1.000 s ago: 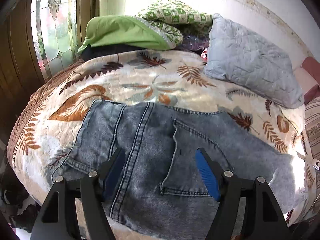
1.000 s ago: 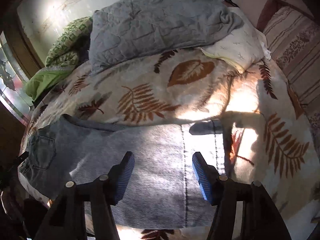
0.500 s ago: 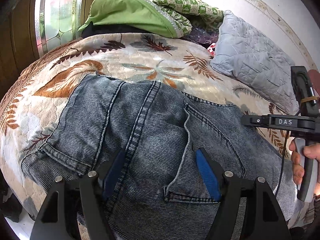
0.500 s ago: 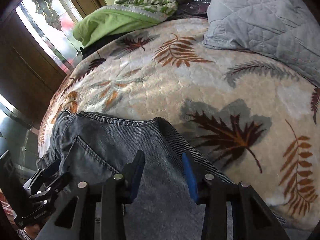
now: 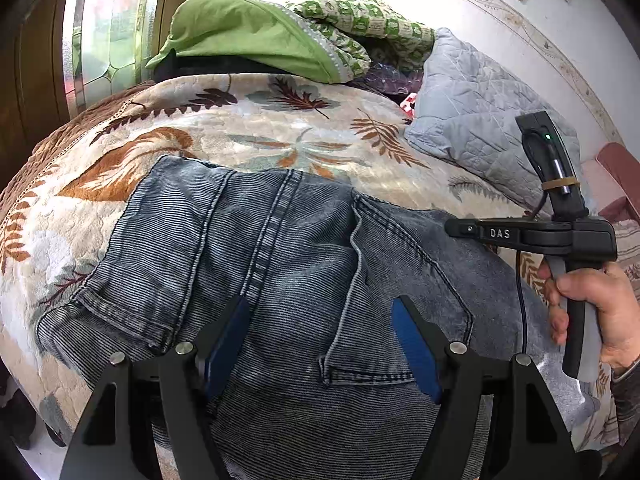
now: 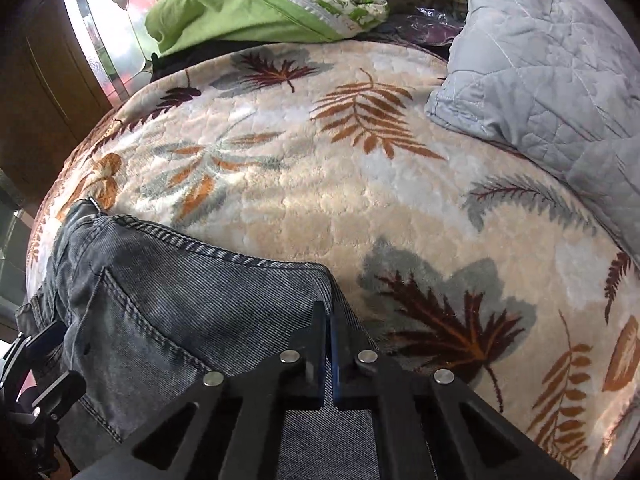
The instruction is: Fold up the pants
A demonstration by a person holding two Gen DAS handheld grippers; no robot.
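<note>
Left wrist view: left gripper [image 5: 320, 336] has dropped closer over the seat of the jeans [image 5: 280, 264] than a second ago, fingers spread wide, blue pads either side of the back pocket [image 5: 396, 300], gripping nothing. Right gripper [image 5: 532, 236] has come into view at right since a second ago, held in the right hand [image 5: 592, 312], over the jeans' far edge near the crotch.

Right wrist view: right gripper [image 6: 329, 352] was open half a second ago; now its fingers are pressed together, pinching the jeans [image 6: 192, 292] at the folded far edge. Likely means the grasp for the next fold is made on this side, left side not yet grabbed.

Jeans: grey-blue washed denim, lying back-side up on the leaf-print blanket [image 6: 320, 168], apparently already folded leg on leg, waistband [image 5: 120, 320] toward the left edge of the bed. Mostly flat, small ripple by the pocket. Leg ends out of frame, so fold progress there can't be told.
</note>
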